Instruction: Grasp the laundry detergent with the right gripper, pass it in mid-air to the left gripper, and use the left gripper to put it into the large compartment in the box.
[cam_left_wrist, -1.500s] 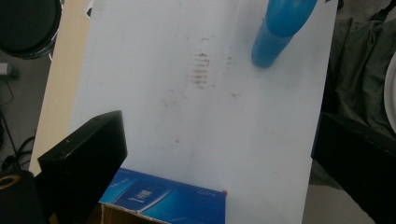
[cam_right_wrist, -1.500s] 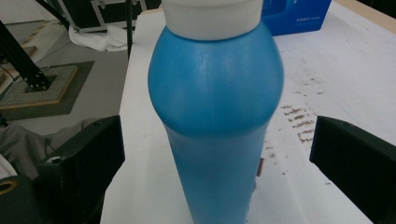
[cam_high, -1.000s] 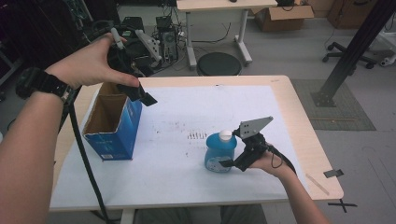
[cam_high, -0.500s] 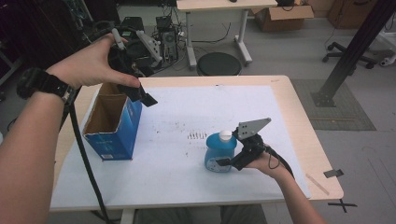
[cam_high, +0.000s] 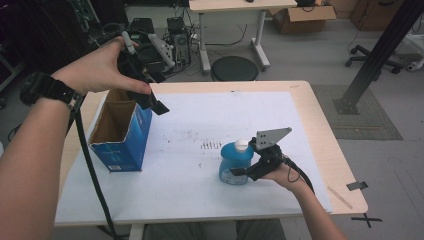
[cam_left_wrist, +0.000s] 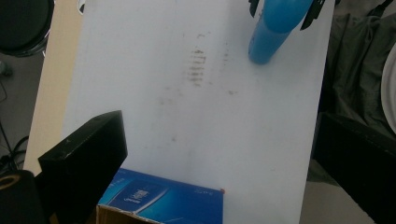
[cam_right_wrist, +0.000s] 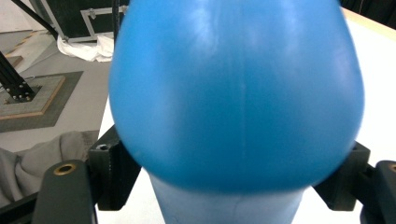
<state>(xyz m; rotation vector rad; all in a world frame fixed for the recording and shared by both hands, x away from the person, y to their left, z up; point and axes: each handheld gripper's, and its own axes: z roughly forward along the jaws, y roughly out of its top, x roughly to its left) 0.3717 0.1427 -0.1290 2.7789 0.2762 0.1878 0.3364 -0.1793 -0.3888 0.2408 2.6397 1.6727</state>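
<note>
A blue box (cam_high: 121, 132) stands on the white sheet (cam_high: 200, 120) that covers the bench (cam_high: 330, 150), near the left side. Its top is open. The inside looks brown and dark, and I cannot tell if anything is in it. In the left gripper view, one blue corner of the box (cam_left_wrist: 163, 203) shows at the bottom.

The left gripper (cam_high: 150, 102) is held in the air just above the back of the box. Its jaws are wide apart with nothing between them.

A blue bottle (cam_high: 235, 162) with a white cap (cam_high: 241, 145) stands on the sheet near the front right. I cannot see what is inside the bottle. The right gripper (cam_high: 245, 172) is closed around the bottle, one jaw on each side, low down on its body. In the right gripper view the round blue bottle (cam_right_wrist: 238, 93) sits between the two black jaws.

There are small dark marks (cam_high: 210, 146) on the sheet between the box and the bottle.
</note>
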